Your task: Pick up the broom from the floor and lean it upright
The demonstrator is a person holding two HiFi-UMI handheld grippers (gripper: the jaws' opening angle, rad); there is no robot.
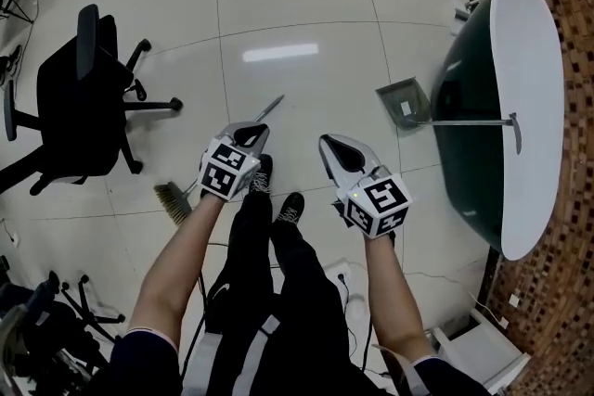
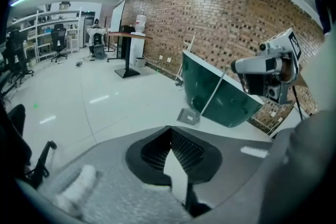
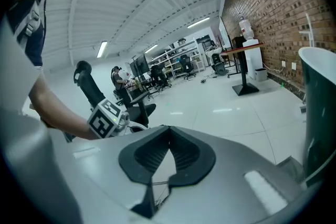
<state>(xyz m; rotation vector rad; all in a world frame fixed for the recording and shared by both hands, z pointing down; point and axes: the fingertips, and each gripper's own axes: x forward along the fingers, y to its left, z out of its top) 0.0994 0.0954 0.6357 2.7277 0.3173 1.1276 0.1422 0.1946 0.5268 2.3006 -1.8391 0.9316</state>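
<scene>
The broom lies flat on the pale tiled floor in the head view, with its brush (image 1: 173, 202) near my left forearm and its thin handle tip (image 1: 274, 107) pointing up and right. My left gripper (image 1: 251, 134) hovers above the handle, shut with nothing in it; in its own view the closed jaws (image 2: 169, 131) frame only bare floor. To its right, beside the shoes, my right gripper (image 1: 332, 146) also looks shut and empty (image 3: 168, 131). Most of the handle is hidden under the left gripper.
A grey dustpan (image 1: 404, 100) stands with its long handle (image 1: 464, 121) resting on a big dark-green tub with a white rim (image 1: 524, 60) at the right. A black office chair (image 1: 79, 97) stands at the left. My legs and shoes (image 1: 290, 207) are below the grippers. A brick wall (image 2: 226, 13) lies beyond.
</scene>
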